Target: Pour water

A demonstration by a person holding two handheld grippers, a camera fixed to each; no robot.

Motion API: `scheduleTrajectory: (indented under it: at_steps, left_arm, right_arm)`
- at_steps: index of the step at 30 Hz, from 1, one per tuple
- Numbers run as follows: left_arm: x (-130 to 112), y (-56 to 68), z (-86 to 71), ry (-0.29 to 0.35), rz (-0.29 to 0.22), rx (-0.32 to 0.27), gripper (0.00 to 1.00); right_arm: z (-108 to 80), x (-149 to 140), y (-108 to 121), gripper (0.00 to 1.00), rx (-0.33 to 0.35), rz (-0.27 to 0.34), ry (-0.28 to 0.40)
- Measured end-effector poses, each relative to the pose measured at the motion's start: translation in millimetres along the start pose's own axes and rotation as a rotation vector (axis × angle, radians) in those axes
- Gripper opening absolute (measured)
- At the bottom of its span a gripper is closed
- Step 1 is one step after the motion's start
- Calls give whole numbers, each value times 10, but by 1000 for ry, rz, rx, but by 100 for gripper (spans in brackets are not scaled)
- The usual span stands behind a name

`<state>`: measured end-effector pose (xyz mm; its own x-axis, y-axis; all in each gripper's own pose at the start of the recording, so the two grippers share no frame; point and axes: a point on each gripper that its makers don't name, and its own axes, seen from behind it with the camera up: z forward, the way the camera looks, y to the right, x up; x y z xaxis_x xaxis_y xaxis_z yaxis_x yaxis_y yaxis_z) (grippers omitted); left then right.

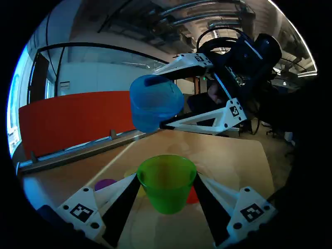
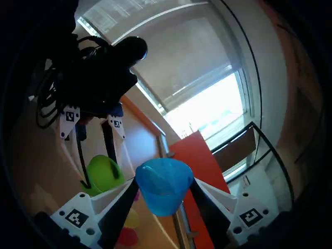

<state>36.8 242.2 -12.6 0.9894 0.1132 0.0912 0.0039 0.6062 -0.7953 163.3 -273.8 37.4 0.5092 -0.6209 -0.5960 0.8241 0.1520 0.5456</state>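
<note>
Left tongs (image 1: 166,176) closed part-way on the green cup (image 1: 167,184), one finger pressing each side wall, cup upright with its mouth up. Can't tell whether its base sits on the wooden surface (image 1: 232,157) or is held clear of it. Right tongs (image 2: 164,185) clamped the same way on the blue cup (image 2: 163,186), both fingers against its sides. In the left gripper view the blue cup hangs in the air above and beyond the green cup, tilted well off vertical, apart from it with no contact. Can't make out water in either cup or any stream between them. The right gripper view is rolled hard over, and it shows the green cup just left of the blue one, held between the other tongs' fingers. A purple cup (image 1: 104,183) sits on the surface near the left finger, a red cup (image 1: 193,195) shows behind the green cup's right side, and a yellow cup (image 2: 132,218) lies low beside the blue cup. An orange-red panel (image 1: 74,120) stands behind the far edge of the surface.
</note>
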Motion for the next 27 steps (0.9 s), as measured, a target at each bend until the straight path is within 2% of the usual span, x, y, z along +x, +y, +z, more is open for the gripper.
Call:
scheduleTrajectory:
  at_steps: [9, 27]
  left_arm:
    - [0, 2, 3, 2, 1, 1, 87]
    - [21, 5, 1, 6, 1, 2, 87]
  right_arm:
    - [18, 0, 6, 91, -6, -40, -10]
    - [45, 28, 39, 91, -17, -82, -13]
